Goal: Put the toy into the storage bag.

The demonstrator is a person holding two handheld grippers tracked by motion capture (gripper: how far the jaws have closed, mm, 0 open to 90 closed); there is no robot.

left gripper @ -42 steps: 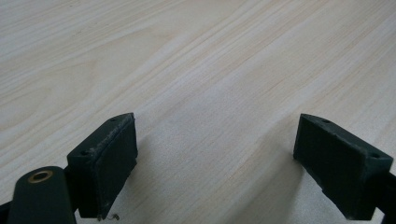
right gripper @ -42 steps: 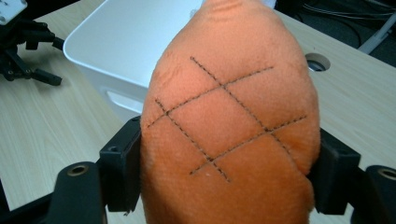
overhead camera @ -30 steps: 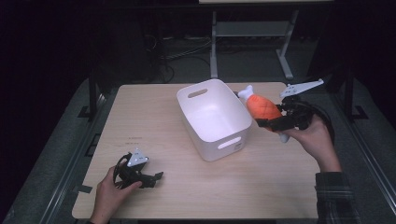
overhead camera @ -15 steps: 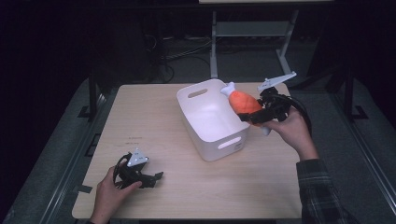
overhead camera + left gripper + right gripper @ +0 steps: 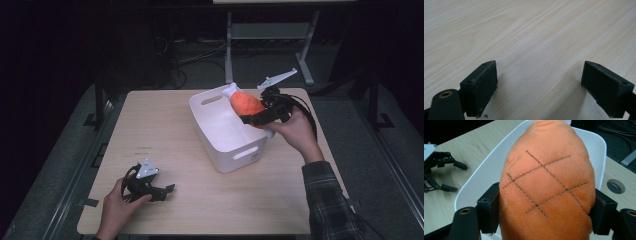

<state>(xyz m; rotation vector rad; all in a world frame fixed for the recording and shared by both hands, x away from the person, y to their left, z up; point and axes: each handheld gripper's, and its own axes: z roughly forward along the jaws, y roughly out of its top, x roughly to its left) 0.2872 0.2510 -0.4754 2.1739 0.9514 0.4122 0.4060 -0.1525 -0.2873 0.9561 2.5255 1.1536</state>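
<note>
Nearest the person, at the front left corner of the tabletop (image 5: 200, 200), the left gripper (image 5: 165, 190) rests on the wood under the left hand (image 5: 117, 207), its grey three-cornered plate facing up. In the left gripper view its jaws stand released, set wide apart, with bare pale wood grain between them and nothing in their span. Farther in, at the middle of the tabletop and slightly right of centre, stands a white tub (image 5: 235, 152), rectangular, with a slot handle in its near end wall and another in its far end wall; its interior wall is visible and appears bare where seen. At the right, the right hand (image 5: 296, 132), with a plaid sleeve (image 5: 327, 200) behind it, holds the right gripper (image 5: 250, 120) raised over the tub's right rim. Its jaws are clenched on an orange plush toy (image 5: 246, 103), which hangs above the tub's far right portion, clear of the tabletop. In the right gripper view the orange plush toy (image 5: 547, 185) sits squarely between the two black jaws, one pressing each flank, its fabric stitched with a dark crossed grid; the white tub (image 5: 589, 142) lies directly beneath and behind it. A white end of the toy points away toward the tub's far edge. Beyond the tabletop, a grey metal stand (image 5: 270, 32) and dark cables lie on the floor.
</note>
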